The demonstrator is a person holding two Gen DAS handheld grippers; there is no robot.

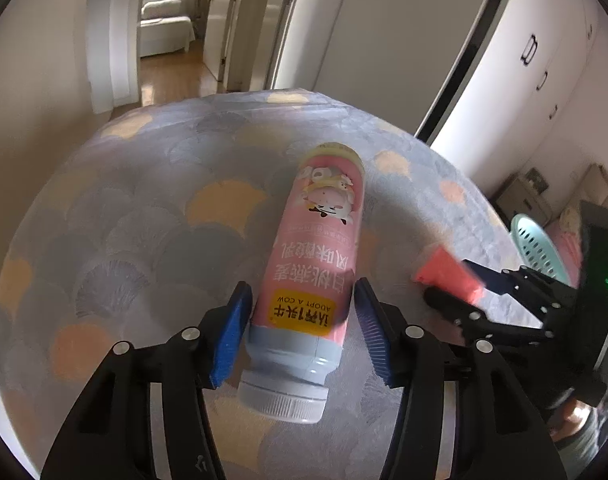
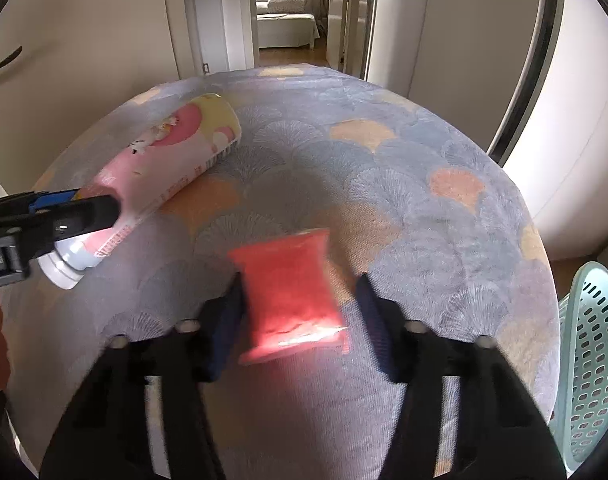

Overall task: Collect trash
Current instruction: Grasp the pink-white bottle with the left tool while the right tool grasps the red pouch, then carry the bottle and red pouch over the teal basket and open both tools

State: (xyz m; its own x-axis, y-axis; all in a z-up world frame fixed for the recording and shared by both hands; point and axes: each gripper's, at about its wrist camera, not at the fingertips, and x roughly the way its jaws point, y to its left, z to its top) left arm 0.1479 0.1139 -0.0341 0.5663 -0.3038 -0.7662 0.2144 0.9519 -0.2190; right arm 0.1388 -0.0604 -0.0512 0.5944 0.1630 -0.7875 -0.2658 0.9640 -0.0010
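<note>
Left wrist view: left gripper [image 1: 303, 286] points down at a patterned blue-grey cover [image 1: 144, 200], jaws straddling the cap end of a pink yogurt bottle [image 1: 324, 220] that lies flat on the cover with its white cap toward the camera. The left pad sits against the bottle's side and the right pad shows a small gap, so it is released, not clamping. Off to the right, the right gripper [image 1: 448, 278] has its fingers close around a red packet [image 1: 436, 268] down on the cover. A teal perforated basket [image 1: 532, 240] sits beyond the cover's edge. Right wrist view: blurred. The red packet [image 2: 292, 292] lies on the cover between the right gripper's jaws, near pad at its left edge and a gap visible on the other side. Cannot tell whether it is pinched or just bracketed. The bottle [image 2: 164, 160] lies at upper left, well apart from the packet, with a left gripper finger across its neck. The basket [image 2: 592, 340] stands at right, beside the cover.
</note>
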